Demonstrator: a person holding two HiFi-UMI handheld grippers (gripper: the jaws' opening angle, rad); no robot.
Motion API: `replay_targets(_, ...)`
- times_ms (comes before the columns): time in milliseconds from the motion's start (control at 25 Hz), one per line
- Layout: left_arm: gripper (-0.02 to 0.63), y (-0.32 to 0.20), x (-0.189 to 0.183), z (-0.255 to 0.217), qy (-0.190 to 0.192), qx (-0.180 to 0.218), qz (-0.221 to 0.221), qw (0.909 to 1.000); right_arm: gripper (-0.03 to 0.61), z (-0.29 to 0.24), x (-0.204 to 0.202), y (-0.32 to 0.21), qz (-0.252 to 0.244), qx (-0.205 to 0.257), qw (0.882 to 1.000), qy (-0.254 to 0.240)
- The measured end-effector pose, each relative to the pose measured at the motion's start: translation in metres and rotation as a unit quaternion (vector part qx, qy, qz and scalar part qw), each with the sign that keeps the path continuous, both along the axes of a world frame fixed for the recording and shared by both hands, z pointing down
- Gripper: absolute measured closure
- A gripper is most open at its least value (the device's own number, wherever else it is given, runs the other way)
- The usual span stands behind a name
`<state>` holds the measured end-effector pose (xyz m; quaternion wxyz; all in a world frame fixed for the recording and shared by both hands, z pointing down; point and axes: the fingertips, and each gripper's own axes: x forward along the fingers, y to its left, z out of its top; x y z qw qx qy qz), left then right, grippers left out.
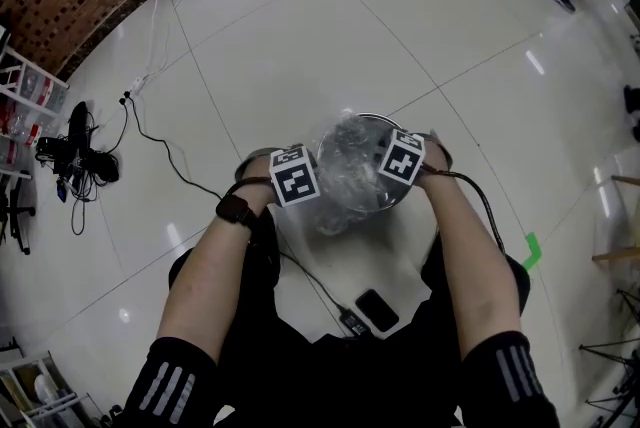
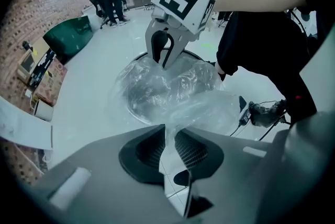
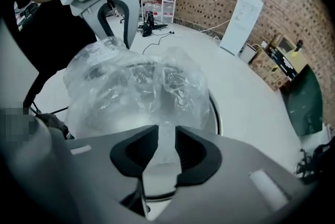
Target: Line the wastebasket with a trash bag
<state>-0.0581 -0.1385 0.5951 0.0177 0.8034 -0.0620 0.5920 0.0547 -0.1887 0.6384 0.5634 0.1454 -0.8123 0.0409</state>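
Left gripper (image 2: 168, 133) nips the bag (image 2: 172, 87) edge between narrow jaws. Right gripper (image 3: 166, 136) jaws sit slightly apart with bag between, above the bin (image 3: 215, 113)

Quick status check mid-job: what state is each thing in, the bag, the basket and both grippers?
trash bag: crumpled, bunched over the basket's mouth, not spread out.
wastebasket: upright, part of its rim bare, not yet lined.
left gripper: shut on the bag's film.
right gripper: open, bag film between its jaws.

Clear crumpled trash bag (image 1: 350, 161), bunched over wastebasket (image 3: 216, 113)
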Motion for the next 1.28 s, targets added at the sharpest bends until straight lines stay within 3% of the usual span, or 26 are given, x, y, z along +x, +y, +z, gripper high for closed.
replay_targets(200, 0.592, -0.016, 0.018, -0.037, 0.030, 0.057, 0.004, 0.9979, 0.459, -0.050, 0.010, 0.011, -0.016, -0.002, 1.000, -0.013)
replay_targets(360, 0.592, -0.029, 0.040, -0.073, 0.071, 0.101, 0.003, 0.9923, 0.454, -0.102, 0.023, 0.017, -0.015, 0.025, 0.999, -0.027)
replay_targets(520, 0.592, -0.032, 0.061, -0.094, 0.108, 0.121, 0.006, 0.9867, 0.454, -0.152, 0.016, 0.031, 0.034, 0.012, 0.991, -0.127)
replay_targets(640, 0.591, -0.031, 0.078, -0.105, 0.132, 0.138, 0.015, 0.9815, 0.447, -0.173, 0.010, 0.041, 0.080, -0.029, 0.973, -0.216)
replay_targets(760, 0.584, -0.027, 0.094, -0.113, 0.149, 0.154, 0.030, 0.9762, 0.433, -0.172, 0.009, 0.047, 0.122, -0.095, 0.946, -0.286)
replay_targets(920, 0.584, -0.024, 0.108, -0.121, 0.160, 0.177, 0.045, 0.9700, 0.400, -0.164, 0.009, 0.048, 0.160, -0.187, 0.903, -0.352)
replay_targets(1040, 0.584, -0.022, 0.113, -0.123, 0.164, 0.183, 0.054, 0.9679, 0.400, -0.164, 0.001, 0.043, 0.166, -0.220, 0.880, -0.387)
replay_targets(1120, 0.584, -0.021, 0.114, -0.123, 0.166, 0.183, 0.059, 0.9672, 0.400, -0.159, -0.007, 0.040, 0.167, -0.229, 0.877, -0.388)
replay_targets(1200, 0.580, -0.020, 0.115, -0.122, 0.164, 0.183, 0.063, 0.9673, 0.416, -0.153, -0.011, 0.039, 0.163, -0.228, 0.885, -0.372)
replay_targets(1280, 0.555, -0.021, 0.114, -0.120, 0.160, 0.181, 0.065, 0.9683, 0.513, -0.149, -0.009, 0.039, 0.157, -0.222, 0.895, -0.354)
